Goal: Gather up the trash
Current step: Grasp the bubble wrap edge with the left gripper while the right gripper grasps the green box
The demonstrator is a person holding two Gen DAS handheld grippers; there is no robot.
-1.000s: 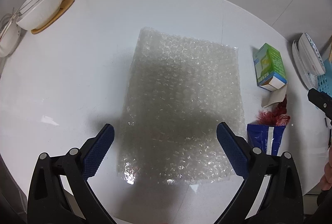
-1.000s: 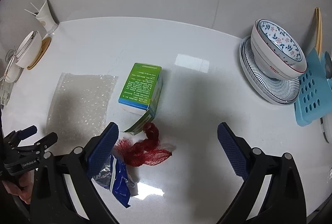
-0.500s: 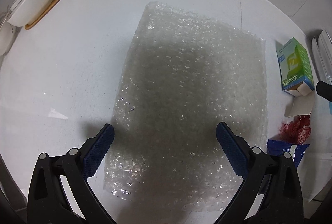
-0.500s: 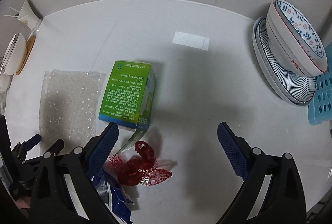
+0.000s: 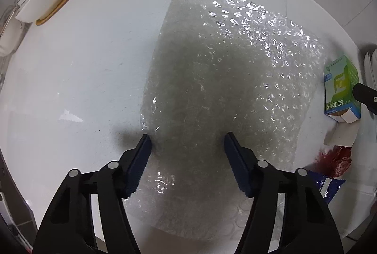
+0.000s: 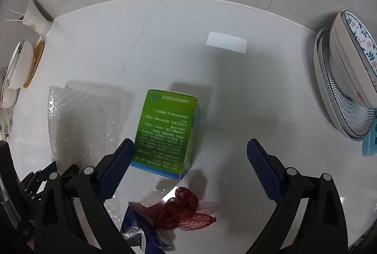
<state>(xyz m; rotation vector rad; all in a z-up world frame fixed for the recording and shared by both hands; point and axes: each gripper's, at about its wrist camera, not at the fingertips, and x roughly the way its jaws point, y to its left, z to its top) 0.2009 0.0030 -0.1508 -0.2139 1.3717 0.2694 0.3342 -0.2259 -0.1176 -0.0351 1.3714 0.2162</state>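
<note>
Bubble wrap [image 5: 226, 93] bunched between closing left tool [image 5: 187, 143]; right tool [image 6: 190, 148] wide open, empty, above green carton [image 6: 165, 131].

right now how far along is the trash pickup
Nothing looks collected yet. The left gripper has just been closing, its jaws pinching the bubble wrap. The right gripper hangs open over the green box. The red mesh and blue wrapper lie untouched.

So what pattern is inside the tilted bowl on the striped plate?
Small red flowers, blue leaves on white bowl; right wrist view.
</note>
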